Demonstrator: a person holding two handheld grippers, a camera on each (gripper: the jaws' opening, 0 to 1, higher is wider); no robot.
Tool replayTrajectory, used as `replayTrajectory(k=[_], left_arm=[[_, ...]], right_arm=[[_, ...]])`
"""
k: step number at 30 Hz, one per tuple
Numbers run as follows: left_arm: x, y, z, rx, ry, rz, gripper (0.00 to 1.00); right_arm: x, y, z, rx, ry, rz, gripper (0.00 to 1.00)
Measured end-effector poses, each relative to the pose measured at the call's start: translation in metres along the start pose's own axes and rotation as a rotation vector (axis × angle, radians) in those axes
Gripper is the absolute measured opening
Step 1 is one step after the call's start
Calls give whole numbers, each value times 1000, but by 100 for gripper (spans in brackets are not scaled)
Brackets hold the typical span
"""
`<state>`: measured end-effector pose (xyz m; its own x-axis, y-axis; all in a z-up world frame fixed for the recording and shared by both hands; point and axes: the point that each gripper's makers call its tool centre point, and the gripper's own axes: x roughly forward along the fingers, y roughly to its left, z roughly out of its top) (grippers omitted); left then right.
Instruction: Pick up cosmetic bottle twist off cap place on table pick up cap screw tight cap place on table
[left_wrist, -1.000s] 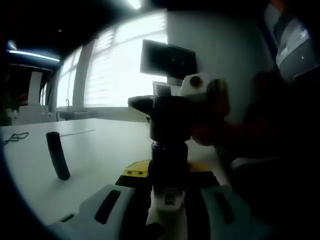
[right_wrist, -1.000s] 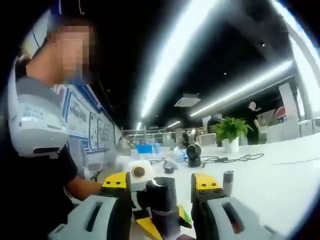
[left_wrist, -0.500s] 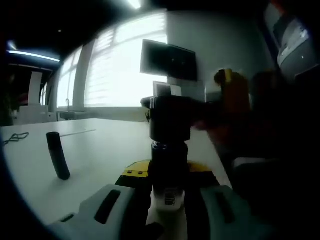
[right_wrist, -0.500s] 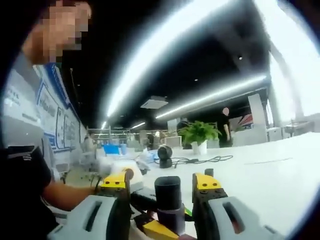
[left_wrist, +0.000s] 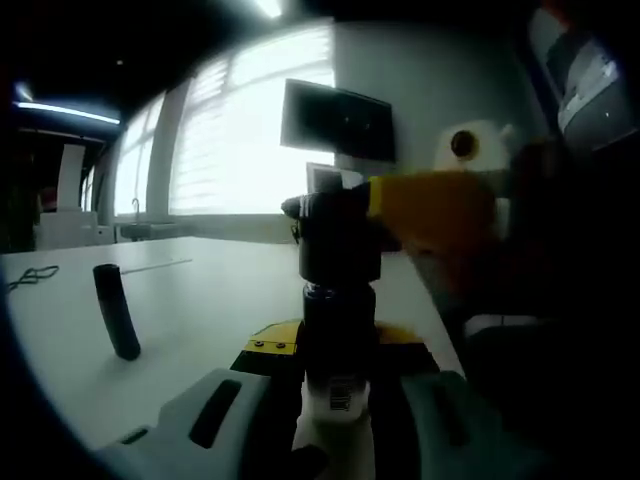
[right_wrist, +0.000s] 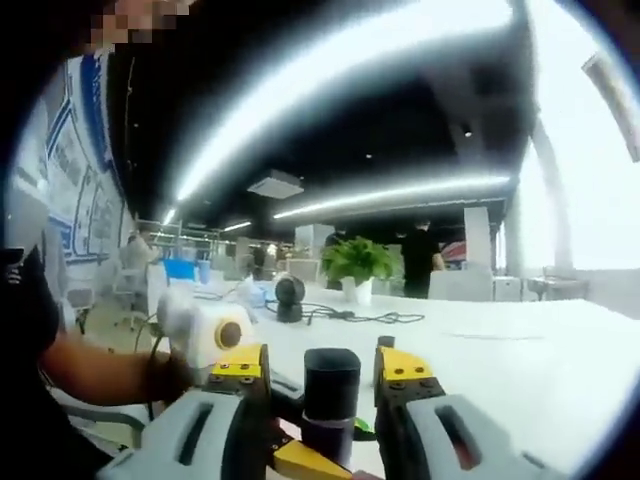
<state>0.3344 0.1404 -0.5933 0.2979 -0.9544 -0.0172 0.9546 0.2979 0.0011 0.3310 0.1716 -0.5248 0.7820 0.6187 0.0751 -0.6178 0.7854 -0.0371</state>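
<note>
A: Black item, upright, centre of the left gripper view: cosmetic bottle (left_wrist: 338, 335), dark body with a white label patch low down, held above the white desk (left_wrist: 200, 300).
B: Holder?
A: Left gripper (left_wrist: 335, 385), its two grey jaws with yellow pads closed against the lower body of the bottle. Nothing else is in its grasp.
B: Top of the bottle?
A: Black cap (left_wrist: 338, 235), seated on the neck. Right gripper (left_wrist: 420, 215) comes in from the right at cap height, yellow pad against the cap's side.
B: Same cap from the other camera?
A: Right gripper view lists it as a dark cylinder, cap (right_wrist: 331, 385), standing between the two yellow-tipped jaws of the right gripper (right_wrist: 325, 375). Jaws stand close on either side of it; whether both pads press on it, I cannot tell. The left gripper (right_wrist: 215, 345) sits behind and to the left, held by a person's hand, forearm (right_wrist: 100, 370) trailing off left.
B: Other stock on the desk?
A: One black tube (left_wrist: 115, 310), leaning, well apart from the bottle to the left. Far side of the desk, right gripper view: potted plant (right_wrist: 357, 265), small round black device (right_wrist: 290, 295) with a cable (right_wrist: 370, 317) running from it.
B: Background?
A: Dark monitor (left_wrist: 335, 120) against bright blinds (left_wrist: 235, 140); ceiling light strips (right_wrist: 380, 190).
</note>
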Motion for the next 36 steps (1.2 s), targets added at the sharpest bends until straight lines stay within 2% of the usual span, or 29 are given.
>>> replayTrajectory(k=[4,6,15,36], left_arm=[[0,0,0,1,0,0,14],[0,0,0,0,0,0,14],[0,0,-1,-2,2,-2,14],[1,1,0,2,2,-1,14]], right_arm=[[2,-3,1,-28,3,-22,24],[1,-7,2,-57,-8,-36,16],[1,-8,1,-56,-13,26,15],[3,-1,1,-6,-48,313,15]])
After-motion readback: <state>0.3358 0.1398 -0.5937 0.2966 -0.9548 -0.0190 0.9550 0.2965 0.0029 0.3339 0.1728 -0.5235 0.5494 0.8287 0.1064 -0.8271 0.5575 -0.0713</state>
